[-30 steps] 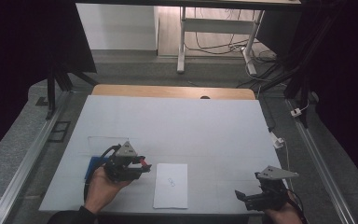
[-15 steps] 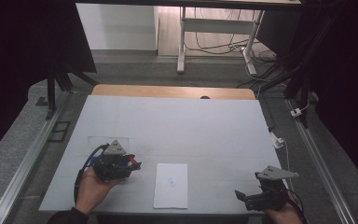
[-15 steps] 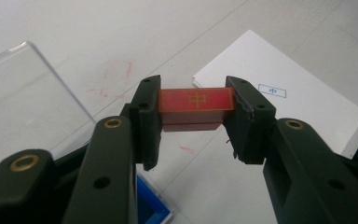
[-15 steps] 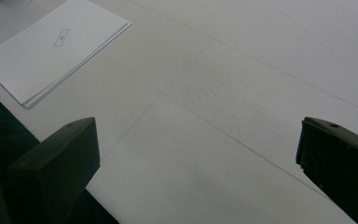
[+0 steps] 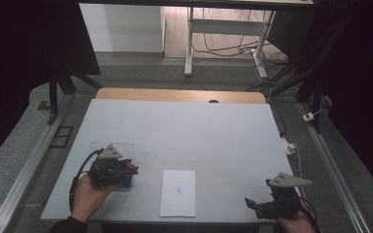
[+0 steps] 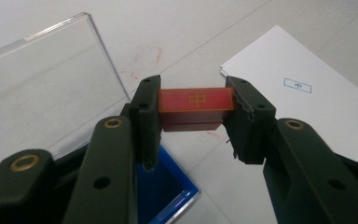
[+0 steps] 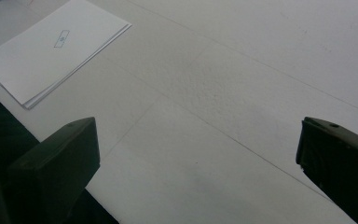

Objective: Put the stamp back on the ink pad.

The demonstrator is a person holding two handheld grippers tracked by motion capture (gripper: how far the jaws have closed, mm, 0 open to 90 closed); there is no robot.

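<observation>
The surface (image 5: 184, 136) is a pale sheet-covered top with a wooden strip along its far edge. Near the middle of its near edge lies a stack of white paper (image 5: 178, 192) with a small blue mark printed at its centre. Near the near left corner a clear plastic lid (image 6: 42, 88) stands tilted over a blue ink pad (image 6: 165, 189), which sits just left of the paper.

The left gripper (image 5: 126, 170) hangs over the ink pad, its jaws pinching a red stamp (image 6: 196, 105) by its two ends; the stamp's top face bears a gold character, and the stamp is above the pad's near corner, between the lid and the paper. The right gripper (image 5: 252, 205) rests at the near right corner, well apart from the paper, its jaws spread wide with nothing but bare surface between them.
</observation>
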